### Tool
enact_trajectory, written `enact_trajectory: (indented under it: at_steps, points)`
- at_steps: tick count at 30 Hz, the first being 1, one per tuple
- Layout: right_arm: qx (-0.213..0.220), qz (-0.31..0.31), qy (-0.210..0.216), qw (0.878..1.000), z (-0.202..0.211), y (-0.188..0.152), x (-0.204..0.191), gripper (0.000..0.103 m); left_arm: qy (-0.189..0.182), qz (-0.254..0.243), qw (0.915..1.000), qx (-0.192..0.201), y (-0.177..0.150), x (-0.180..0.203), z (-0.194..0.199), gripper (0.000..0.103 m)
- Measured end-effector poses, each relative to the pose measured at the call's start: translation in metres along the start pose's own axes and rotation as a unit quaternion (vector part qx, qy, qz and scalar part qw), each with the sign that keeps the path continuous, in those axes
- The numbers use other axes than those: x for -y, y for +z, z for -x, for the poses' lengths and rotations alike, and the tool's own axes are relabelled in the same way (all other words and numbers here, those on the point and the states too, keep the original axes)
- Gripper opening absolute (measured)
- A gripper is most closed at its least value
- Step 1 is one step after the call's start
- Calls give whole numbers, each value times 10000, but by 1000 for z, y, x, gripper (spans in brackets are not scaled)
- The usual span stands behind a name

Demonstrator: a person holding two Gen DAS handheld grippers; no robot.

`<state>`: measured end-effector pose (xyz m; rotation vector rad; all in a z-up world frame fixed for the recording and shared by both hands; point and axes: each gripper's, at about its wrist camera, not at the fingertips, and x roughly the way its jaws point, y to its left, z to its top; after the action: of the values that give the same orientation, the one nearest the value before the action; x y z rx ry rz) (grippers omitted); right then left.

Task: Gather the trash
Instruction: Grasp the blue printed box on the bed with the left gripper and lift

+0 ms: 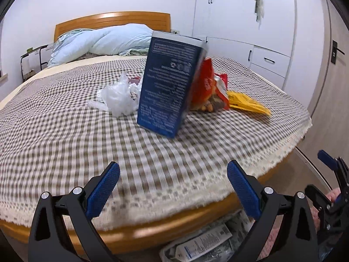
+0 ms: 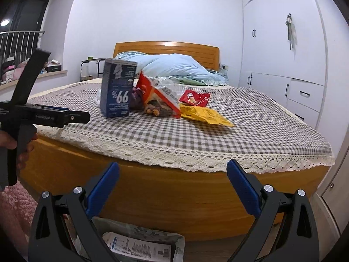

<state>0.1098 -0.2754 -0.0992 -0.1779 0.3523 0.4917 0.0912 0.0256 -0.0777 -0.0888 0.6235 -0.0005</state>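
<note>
A checked bedspread is covering the wooden bed, white wardrobes standing at right. Trash is lying mid-bed: blue box upright, red snack bag touching it. Left gripper and right gripper are hovering near, jaws wide, empty.

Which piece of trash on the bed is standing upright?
The blue box. It stands on end, while the wrappers and the white plastic bag lie flat or crumpled.

Black frames, ribbed blue jaws
</note>
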Motion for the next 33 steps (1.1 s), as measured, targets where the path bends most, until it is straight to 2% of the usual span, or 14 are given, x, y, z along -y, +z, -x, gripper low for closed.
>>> enact_trajectory:
  at_steps: [6,13,20,21,23,24,25,33]
  points:
    - [68,-187,-139,9997,-12,10,16,94,207,-71,9998,-4,26,-2,-24,95]
    - [-86,-512,-179,9985,-21,11,29,94,438,-216,9987,-120,46,-5,-46,95]
    - [-51,-256,-227,9994,-21,10,21,94,541,-632,9947,-595,57,-4,-83,95]
    - [-49,-204,-220,9995,-21,10,19,94,548,-649,9945,-608,57,-5,-85,93]
    - [-83,-68,-200,9997,-23,9,14,94,537,-663,9943,-637,57,-6,-90,74]
    - [-96,-34,-187,9998,-24,9,12,94,491,-647,9946,-647,58,-6,-91,67]
    - [-109,-3,-161,9998,-24,9,11,94,457,-628,9949,-641,58,-7,-91,64]
    - [-124,-34,-113,9999,-25,10,9,94,76,-718,9968,-349,59,-5,-43,64]
